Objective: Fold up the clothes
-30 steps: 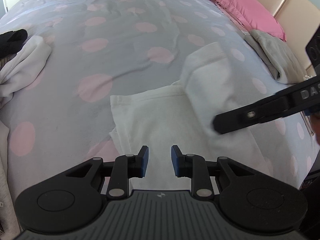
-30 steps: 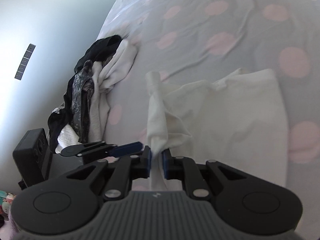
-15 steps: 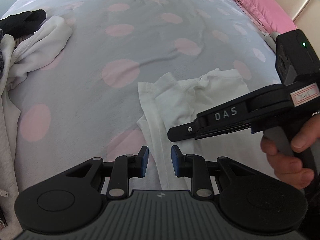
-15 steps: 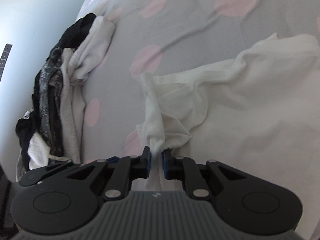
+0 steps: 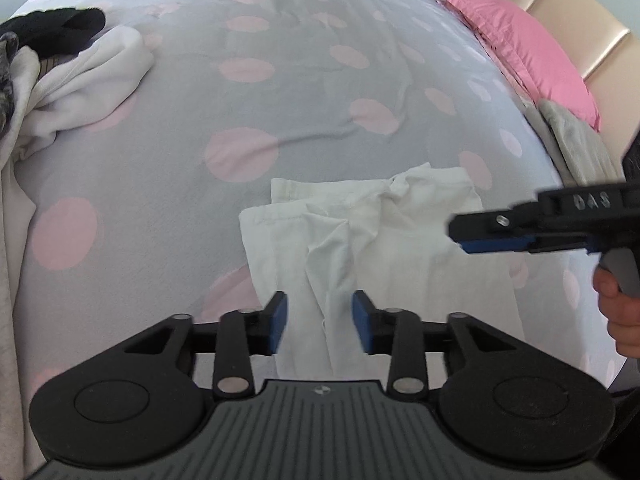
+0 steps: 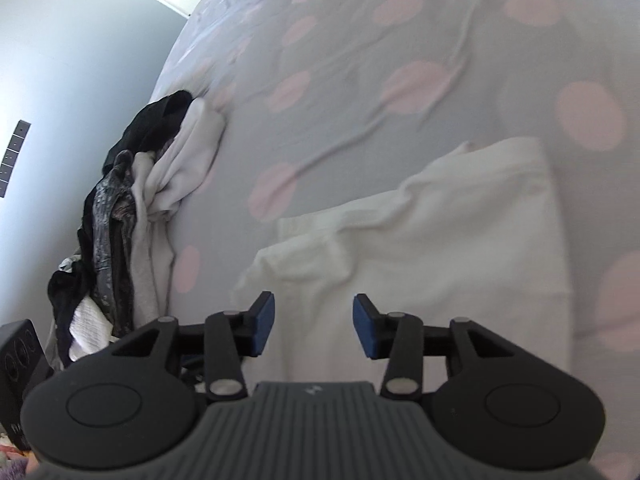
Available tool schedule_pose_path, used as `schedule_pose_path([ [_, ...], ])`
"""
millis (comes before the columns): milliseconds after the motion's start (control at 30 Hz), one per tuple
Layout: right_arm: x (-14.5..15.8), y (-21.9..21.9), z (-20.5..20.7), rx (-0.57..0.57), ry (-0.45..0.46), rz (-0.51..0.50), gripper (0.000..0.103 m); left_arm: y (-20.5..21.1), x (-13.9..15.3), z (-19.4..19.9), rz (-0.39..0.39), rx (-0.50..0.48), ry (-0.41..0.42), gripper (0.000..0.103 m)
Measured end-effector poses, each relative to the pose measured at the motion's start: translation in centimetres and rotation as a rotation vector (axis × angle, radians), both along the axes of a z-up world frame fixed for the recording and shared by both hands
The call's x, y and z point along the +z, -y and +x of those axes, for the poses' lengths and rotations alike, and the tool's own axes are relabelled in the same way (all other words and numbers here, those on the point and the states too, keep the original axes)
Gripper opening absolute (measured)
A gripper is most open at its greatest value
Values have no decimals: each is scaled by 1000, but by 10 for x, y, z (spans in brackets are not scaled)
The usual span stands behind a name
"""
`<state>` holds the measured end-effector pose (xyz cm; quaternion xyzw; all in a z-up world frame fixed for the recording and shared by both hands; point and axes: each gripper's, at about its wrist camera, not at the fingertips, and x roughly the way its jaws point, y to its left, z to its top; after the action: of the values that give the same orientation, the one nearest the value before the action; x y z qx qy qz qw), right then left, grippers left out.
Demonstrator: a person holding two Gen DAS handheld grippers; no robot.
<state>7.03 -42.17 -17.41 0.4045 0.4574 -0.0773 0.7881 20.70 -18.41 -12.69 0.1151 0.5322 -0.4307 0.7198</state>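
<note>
**White garment folded on the bed, both grippers let go**

White garment [image 5: 372, 232] lying partly folded on the grey bedspread [image 5: 248, 120] with pink dots, one flap doubled over along its left side, creased and rumpled near the top edge. Left gripper [image 5: 319, 322] hovering over the near edge of the cloth, jaws just opened and standing apart, blue pads clear of the fabric, nothing pinched. Right gripper [image 6: 314, 325] likewise just opened, jaws parted above the same garment [image 6: 420, 248], no cloth caught between the pads. Seen from the left wrist, right gripper [image 5: 472, 236] reaching in from the right edge, held by a hand [image 5: 620, 320]. Heap of unfolded clothes [image 6: 132, 220], black, grey and white, piled at the bed's far side, well apart from the folded piece. Pink pillow [image 5: 520, 40] up against the beige headboard [image 5: 560, 12], a grey cloth [image 5: 576, 144] just beside it.
</note>
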Motion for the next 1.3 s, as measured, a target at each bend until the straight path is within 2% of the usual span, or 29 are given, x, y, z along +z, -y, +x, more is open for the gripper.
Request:
schedule_pose_path([
  [100, 2, 11, -19, 6, -21, -61, 47, -4, -2, 2, -43, 37, -29, 45],
  [167, 2, 19, -34, 7, -38, -105, 47, -5, -2, 3, -66, 54, -50, 53],
  [233, 0, 28, -46, 3, -55, -128, 47, -2, -5, 0, -68, 52, -52, 56],
  [400, -7, 44, -66, -5, -76, -136, 47, 4, -20, -3, 6, 84, 14, 58],
  [533, -11, 46, -73, 10, -80, -158, 47, 2, -41, 11, 23, 132, -38, 58],
  [600, -12, 47, -74, 7, -73, -166, 47, 2, -47, 15, 12, 138, -53, 55],
  [800, -12, 60, -65, -18, -32, -229, 47, 6, -39, 15, -58, 139, 10, 40],
  [867, -13, 68, -60, -44, -29, -242, 47, 6, -35, 16, -82, 146, 26, 28],
  [967, -16, 82, -51, -85, -20, -226, 47, 6, -40, 21, -79, 152, -3, 14],
  [1133, -25, 95, -30, -126, -26, -219, 46, 5, -44, 24, -79, 152, -1, 7],
  [1200, -29, 95, -24, -125, -30, -236, 41, 5, -44, 23, -76, 146, 11, 5],
  [1267, -31, 93, -21, -118, -32, -254, 3, 7, -42, 21, -72, 135, 23, 4],
  [1300, -31, 92, -21, -113, -28, -259, 2, 8, -41, 19, -70, 126, 33, 4],
])
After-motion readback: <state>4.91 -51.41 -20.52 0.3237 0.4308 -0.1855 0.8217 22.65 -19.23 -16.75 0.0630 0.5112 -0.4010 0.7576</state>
